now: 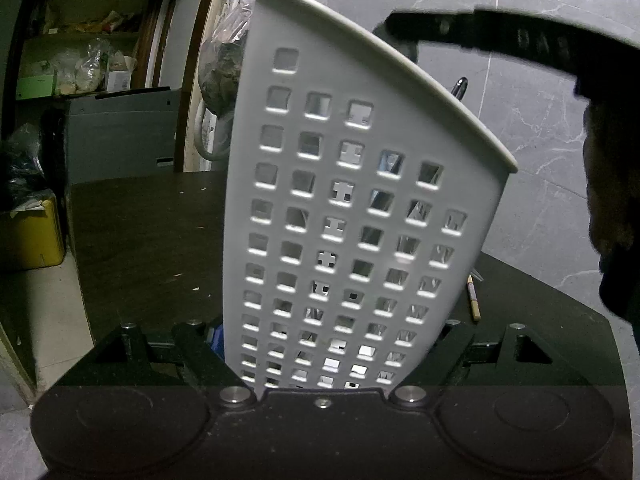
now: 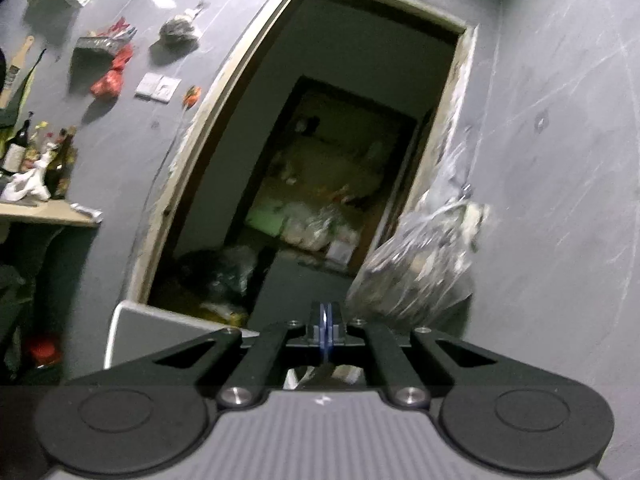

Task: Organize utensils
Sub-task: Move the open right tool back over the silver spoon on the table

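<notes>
In the left wrist view my left gripper is shut on a tall white utensil holder with square holes, gripping its lower part on the dark table. Utensil handles show faintly through the holes and one dark handle tip sticks above the rim. My right gripper shows from outside in the left wrist view as a dark shape above the holder's rim. In the right wrist view the right gripper is shut, its blue pads together, nothing seen between them, pointing at a doorway.
A thin wooden stick lies on the table right of the holder. A grey box and yellow box stand left. In the right wrist view there are a doorway, a plastic bag, and a shelf with bottles.
</notes>
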